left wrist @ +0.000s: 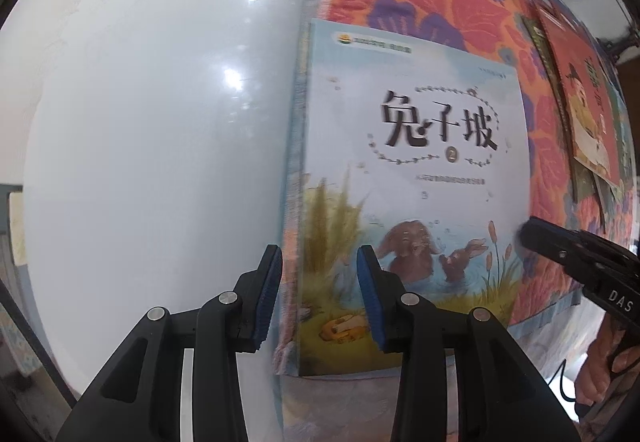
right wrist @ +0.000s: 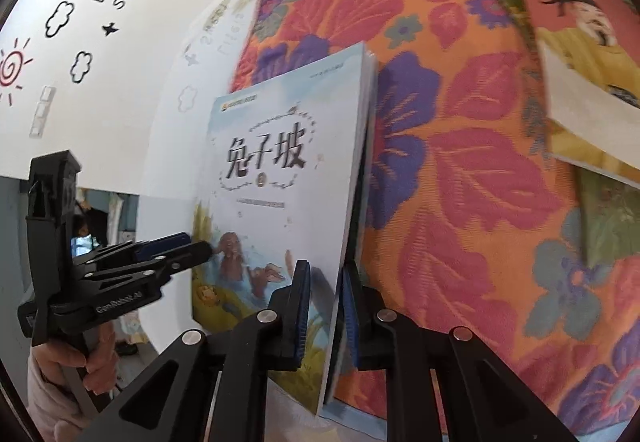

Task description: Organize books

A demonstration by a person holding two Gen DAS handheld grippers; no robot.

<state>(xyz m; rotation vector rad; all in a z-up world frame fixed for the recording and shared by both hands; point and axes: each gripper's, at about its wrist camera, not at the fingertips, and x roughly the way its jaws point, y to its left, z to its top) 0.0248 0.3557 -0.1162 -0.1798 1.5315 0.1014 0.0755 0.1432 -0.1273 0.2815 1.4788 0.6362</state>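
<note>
A: Item one. Where is the book?

B: The book (right wrist: 280,178), pale blue cover with two rabbits in water, sits in the centre of the right wrist view. Its page edge is lifted off the flowered cloth (right wrist: 460,170). In the left wrist view it fills the centre right, spine toward the white counter (left wrist: 152,130).

A: State of the right gripper?

B: The right gripper (right wrist: 326,316), at the lower centre of its own view, has its jaws clamped on the book's lower page-edge corner, one blue pad on the cover and one behind the pages.

A: And the left gripper?

B: The left gripper (left wrist: 318,296), lower centre of its own view, has its jaws part way apart, straddling the book's spine edge. One pad lies over the counter, the other over the cover. Whether the pads press on the book cannot be told. A hand (right wrist: 76,358) holds its handle at lower left of the right wrist view.

A: Surroundings?

B: A stack of other books (right wrist: 580,54), a red cover on top, lies on the cloth at the upper right. A wall (right wrist: 92,54) with drawn clouds, a sun and lettering occupies the upper left.
</note>
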